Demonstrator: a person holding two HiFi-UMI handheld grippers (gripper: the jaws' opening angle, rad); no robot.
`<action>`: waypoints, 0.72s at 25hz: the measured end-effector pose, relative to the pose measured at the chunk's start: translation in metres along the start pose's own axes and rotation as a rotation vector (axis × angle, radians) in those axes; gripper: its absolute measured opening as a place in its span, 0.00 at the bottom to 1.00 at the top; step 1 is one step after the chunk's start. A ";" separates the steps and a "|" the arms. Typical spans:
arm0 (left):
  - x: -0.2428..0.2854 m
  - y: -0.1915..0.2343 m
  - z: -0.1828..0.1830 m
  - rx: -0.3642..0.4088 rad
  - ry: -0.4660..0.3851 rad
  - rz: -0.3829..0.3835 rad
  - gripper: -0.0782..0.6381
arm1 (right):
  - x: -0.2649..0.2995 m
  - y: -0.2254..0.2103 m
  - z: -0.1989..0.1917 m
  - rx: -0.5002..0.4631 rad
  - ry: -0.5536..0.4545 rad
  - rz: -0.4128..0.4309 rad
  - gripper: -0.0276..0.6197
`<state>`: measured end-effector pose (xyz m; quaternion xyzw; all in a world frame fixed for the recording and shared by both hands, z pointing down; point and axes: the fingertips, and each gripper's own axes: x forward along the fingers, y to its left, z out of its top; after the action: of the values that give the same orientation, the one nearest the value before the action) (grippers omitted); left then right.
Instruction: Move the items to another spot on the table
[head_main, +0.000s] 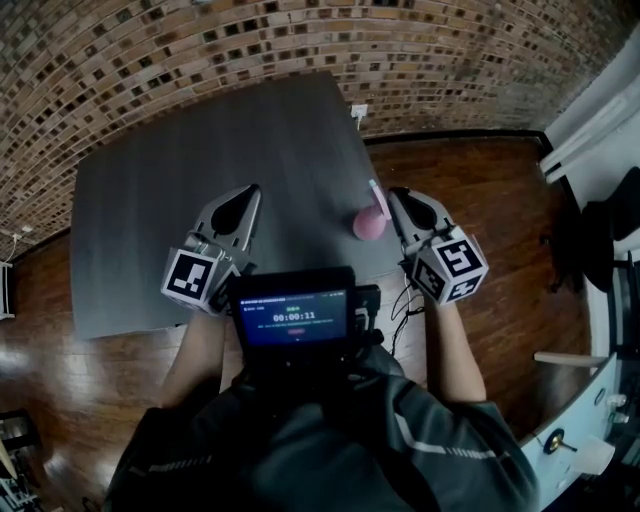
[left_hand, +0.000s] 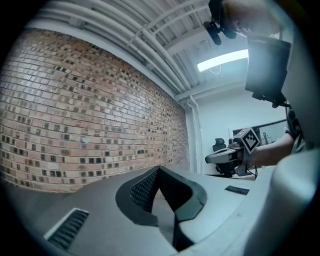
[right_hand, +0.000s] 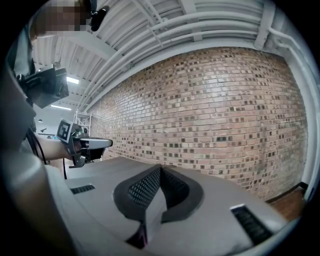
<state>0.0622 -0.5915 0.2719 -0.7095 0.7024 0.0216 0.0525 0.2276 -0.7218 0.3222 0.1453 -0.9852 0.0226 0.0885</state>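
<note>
Right hand-held gripper has its 2 jaws squeezed together, and its own view shows a sliver of the pink item pinched low between them. In the head view that item's round head and thin handle sit just beside the jaws, right of center, near the right edge of the grey table. Left hand-held gripper is left of center, jaws closed too, nothing in them. Brick wall up top, wooden floor at right.

Open tabletop ahead, brick wall beyond
</note>
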 end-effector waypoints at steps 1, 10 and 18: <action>0.000 0.000 0.000 0.001 -0.001 0.003 0.11 | 0.000 0.000 0.000 0.001 0.001 0.000 0.04; -0.001 -0.004 0.000 0.010 -0.008 0.007 0.10 | 0.001 -0.005 -0.001 0.019 -0.001 -0.004 0.04; -0.005 -0.004 0.001 0.004 -0.015 0.027 0.11 | 0.000 -0.005 0.000 0.019 -0.013 -0.016 0.04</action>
<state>0.0667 -0.5860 0.2715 -0.6997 0.7116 0.0262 0.0589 0.2294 -0.7267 0.3227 0.1541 -0.9843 0.0303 0.0810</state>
